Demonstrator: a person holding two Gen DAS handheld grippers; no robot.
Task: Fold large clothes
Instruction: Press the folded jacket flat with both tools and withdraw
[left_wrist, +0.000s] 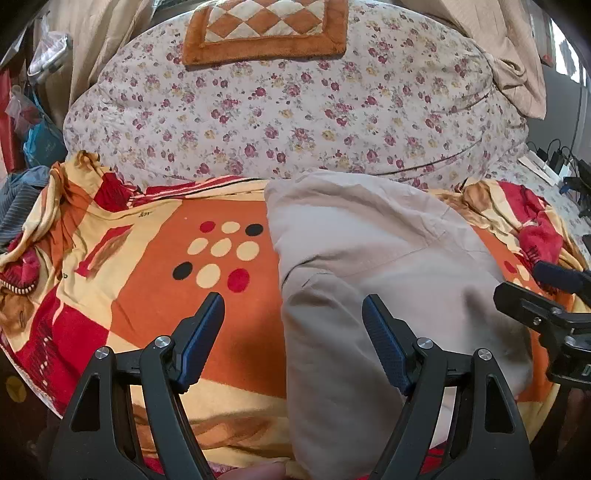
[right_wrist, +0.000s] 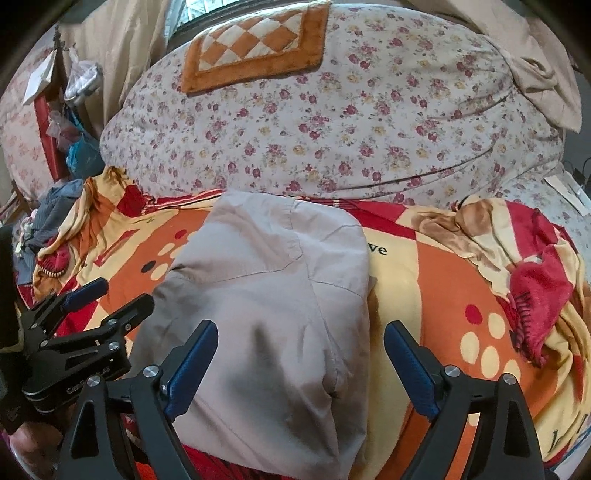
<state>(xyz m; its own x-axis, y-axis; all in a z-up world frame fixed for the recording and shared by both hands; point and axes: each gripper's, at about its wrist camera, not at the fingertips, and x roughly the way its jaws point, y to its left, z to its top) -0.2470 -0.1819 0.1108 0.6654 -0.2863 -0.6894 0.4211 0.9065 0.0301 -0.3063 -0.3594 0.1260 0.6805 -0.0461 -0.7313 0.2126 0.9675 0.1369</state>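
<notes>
A floral quilt (left_wrist: 295, 122) fills twelve o'clock, a checked mat (left_wrist: 266, 29) on top. Below it spreads an orange blanket (left_wrist: 155, 295). The folded beige garment (left_wrist: 369, 277) lies on the blanket, center to five o'clock. The left gripper (left_wrist: 293, 328) gapes wide over its left edge; the right gripper (right_wrist: 301, 354) gapes wide over its right edge.

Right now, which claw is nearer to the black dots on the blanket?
Left. The left claw hangs just beside the black dots; the right claw is over the beige garment, farther away.
</notes>
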